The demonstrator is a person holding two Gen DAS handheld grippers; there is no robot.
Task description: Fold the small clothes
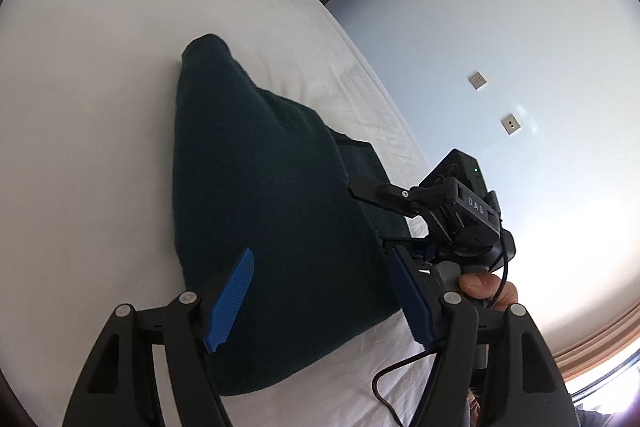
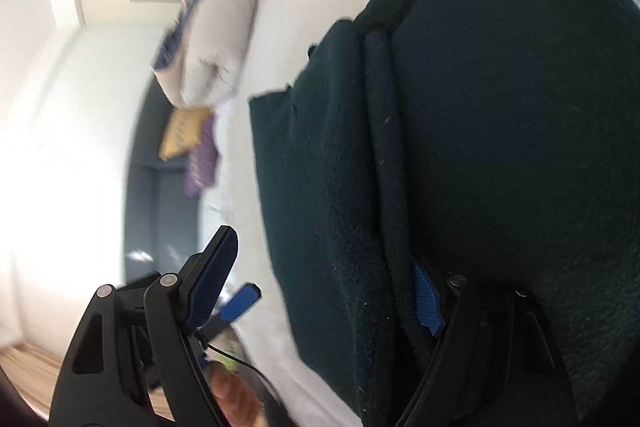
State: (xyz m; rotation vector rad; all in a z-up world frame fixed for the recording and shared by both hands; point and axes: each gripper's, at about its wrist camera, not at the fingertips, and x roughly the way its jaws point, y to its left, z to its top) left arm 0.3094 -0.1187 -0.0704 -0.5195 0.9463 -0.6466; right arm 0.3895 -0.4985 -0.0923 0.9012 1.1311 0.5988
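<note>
A dark green garment (image 1: 272,195) lies folded over on the white bed (image 1: 88,107). My left gripper (image 1: 320,291) is open, its blue pads (image 1: 230,301) spread over the garment's near end, with nothing between them. My right gripper (image 1: 436,207) shows at the garment's right edge in the left wrist view. In the right wrist view the garment (image 2: 500,147) fills the right side, and my right gripper (image 2: 320,279) is open, its right pad (image 2: 426,301) pressed against the folded edge.
Folded light clothes (image 2: 212,47) and yellow and purple items (image 2: 192,143) lie further along the bed in the right wrist view. A white wall with sockets (image 1: 476,79) stands beyond the bed's right edge. A black cable (image 1: 392,383) trails near my left gripper.
</note>
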